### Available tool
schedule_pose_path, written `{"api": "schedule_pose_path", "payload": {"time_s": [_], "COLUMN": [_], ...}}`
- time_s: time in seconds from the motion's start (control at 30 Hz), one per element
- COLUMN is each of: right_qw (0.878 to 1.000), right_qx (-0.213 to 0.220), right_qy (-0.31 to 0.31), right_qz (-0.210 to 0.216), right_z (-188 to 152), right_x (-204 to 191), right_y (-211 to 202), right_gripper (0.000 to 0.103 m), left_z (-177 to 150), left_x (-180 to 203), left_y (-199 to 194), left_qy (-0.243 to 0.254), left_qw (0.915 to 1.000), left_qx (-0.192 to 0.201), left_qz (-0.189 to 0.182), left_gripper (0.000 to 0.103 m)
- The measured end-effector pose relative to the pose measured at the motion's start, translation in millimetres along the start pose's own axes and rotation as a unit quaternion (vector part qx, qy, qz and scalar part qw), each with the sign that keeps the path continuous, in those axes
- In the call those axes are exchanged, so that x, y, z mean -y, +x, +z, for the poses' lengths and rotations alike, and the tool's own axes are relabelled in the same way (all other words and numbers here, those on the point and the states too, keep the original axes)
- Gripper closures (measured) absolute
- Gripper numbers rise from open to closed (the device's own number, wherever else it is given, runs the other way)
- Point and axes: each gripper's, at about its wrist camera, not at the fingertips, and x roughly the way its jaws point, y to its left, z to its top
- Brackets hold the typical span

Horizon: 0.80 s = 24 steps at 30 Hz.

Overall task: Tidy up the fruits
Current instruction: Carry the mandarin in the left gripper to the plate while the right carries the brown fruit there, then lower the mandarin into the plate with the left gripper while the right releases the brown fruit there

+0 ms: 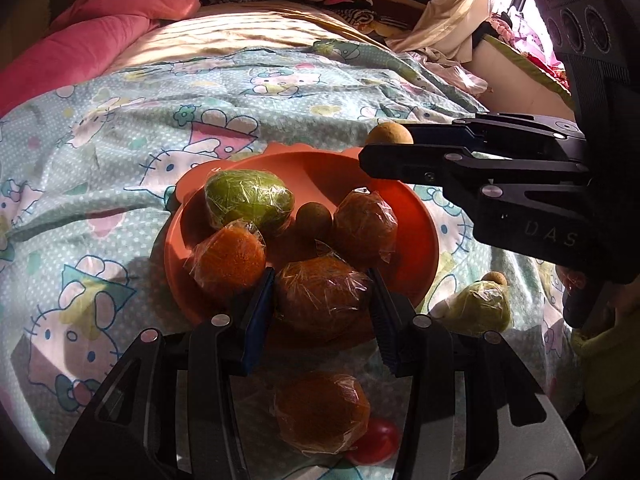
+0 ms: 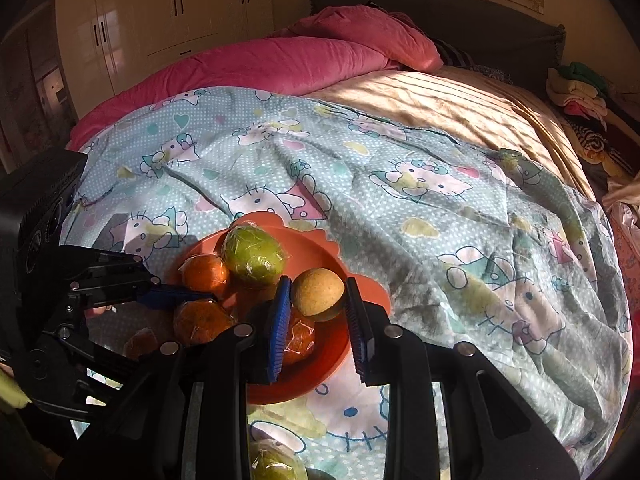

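I'm mid-placement: right gripper (image 2: 318,300) is clamped on a small tan fruit (image 2: 318,294) above the orange plate's (image 2: 316,372) right side, left gripper (image 1: 322,288) pinches a wrapped orange (image 1: 320,296) on its near edge; next, lower into a free spot and release.

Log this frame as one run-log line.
left tongs: shut on wrapped orange at plate | right tongs: shut on tan round fruit, over plate | off plate: wrapped orange, red ball, wrapped green fruit

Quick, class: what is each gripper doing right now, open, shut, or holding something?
Left gripper: shut on a wrapped orange fruit, over the orange plate.
Right gripper: shut on a small round tan fruit.
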Motion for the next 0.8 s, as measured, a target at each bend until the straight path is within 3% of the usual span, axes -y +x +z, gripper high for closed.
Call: {"api": "schedule_pose_path", "payload": {"time_s": [0.43,0.8], "right_qw": [0.999,0.998], "right_qx": [-0.043,-0.054], "right_qy": [-0.005,0.003], "right_qz": [0.01,0.011], "right_z": [5.3,5.0], "right_x": [-2.1,-0.2], "right_y": [32.3,41.1], "right_gripper": [0.077,0.077], "left_z": [1.1,0.4], "left_x": [-2.5,-2.4], "left_y": [1.1,0.7], "left_qy": [-0.003,-0.002], "left_qw": [1.0,1.0], "left_qx": [0.003,0.002], "left_qz": [-0.002,-0.002], "left_gripper": [0.066,0.066]}}
